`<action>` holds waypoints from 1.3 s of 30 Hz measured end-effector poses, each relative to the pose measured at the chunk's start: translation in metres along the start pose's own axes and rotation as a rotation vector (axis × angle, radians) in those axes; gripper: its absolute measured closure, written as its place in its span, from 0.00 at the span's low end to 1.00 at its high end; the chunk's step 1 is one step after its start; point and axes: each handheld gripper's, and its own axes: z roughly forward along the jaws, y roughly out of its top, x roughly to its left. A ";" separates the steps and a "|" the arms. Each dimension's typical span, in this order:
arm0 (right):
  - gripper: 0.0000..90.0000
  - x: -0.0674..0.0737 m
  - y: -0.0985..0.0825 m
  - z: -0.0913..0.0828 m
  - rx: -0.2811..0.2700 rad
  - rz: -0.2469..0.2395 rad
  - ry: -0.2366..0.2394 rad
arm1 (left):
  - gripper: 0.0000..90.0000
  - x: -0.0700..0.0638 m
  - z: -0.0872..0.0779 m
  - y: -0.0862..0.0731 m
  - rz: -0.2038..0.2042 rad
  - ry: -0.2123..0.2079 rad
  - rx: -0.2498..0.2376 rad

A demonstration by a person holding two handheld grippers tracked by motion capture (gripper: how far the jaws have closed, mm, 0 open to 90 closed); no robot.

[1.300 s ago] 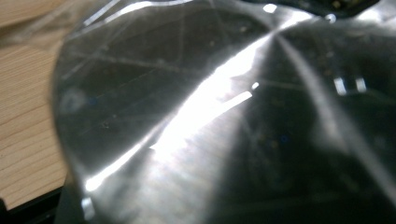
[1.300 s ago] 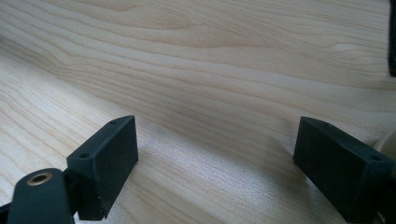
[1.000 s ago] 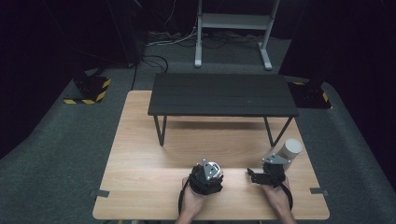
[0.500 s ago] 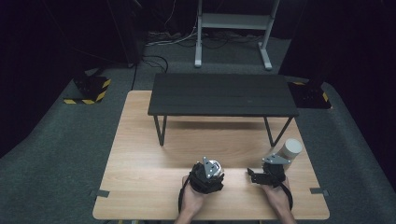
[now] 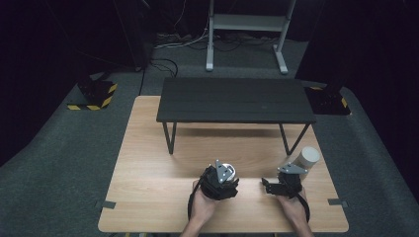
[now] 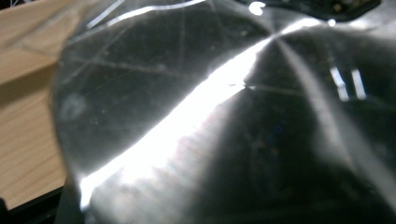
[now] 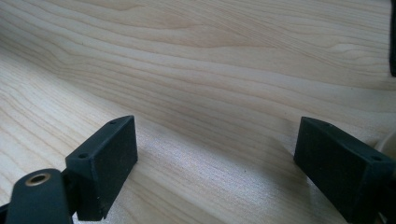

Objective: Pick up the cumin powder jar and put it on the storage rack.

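My left gripper [image 5: 220, 183] is held in a hand near the table's front edge, left of centre, and points down. A shiny round metal object [image 6: 224, 116] sits right against its camera in the left gripper view, brushed and streaked with glare. Its silver rim [image 5: 228, 173] peeks out by the gripper's top plate in the high view. The jaws are hidden behind it; the gripper appears shut on it. My right gripper [image 5: 268, 185] lies low to the right, aimed left. Its jaws stand open [image 7: 215, 140] over bare wood with nothing between them.
A low black bench [image 5: 234, 101] stands across the far half of the wooden table [image 5: 148, 163]. A white cylinder [image 5: 309, 157] stands just behind the right gripper. Tape marks sit at the front corners. Dark floor and a metal stand lie beyond.
The left gripper with the metal object has lifted slightly. The right gripper has kept still.
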 end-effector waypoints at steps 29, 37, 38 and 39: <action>0.14 0.000 0.000 0.000 0.000 0.000 0.001 | 0.35 0.020 -0.036 0.058 0.046 -0.070 -0.027; 0.14 0.000 0.000 0.000 0.000 -0.001 0.001 | 0.35 0.026 -0.039 0.070 0.047 -0.088 -0.037; 0.14 0.000 0.000 0.000 0.000 -0.001 0.001 | 0.35 0.026 -0.040 0.072 0.047 -0.089 -0.039; 0.14 0.000 0.000 0.000 0.000 0.000 0.001 | 0.35 0.027 -0.041 0.075 0.048 -0.092 -0.041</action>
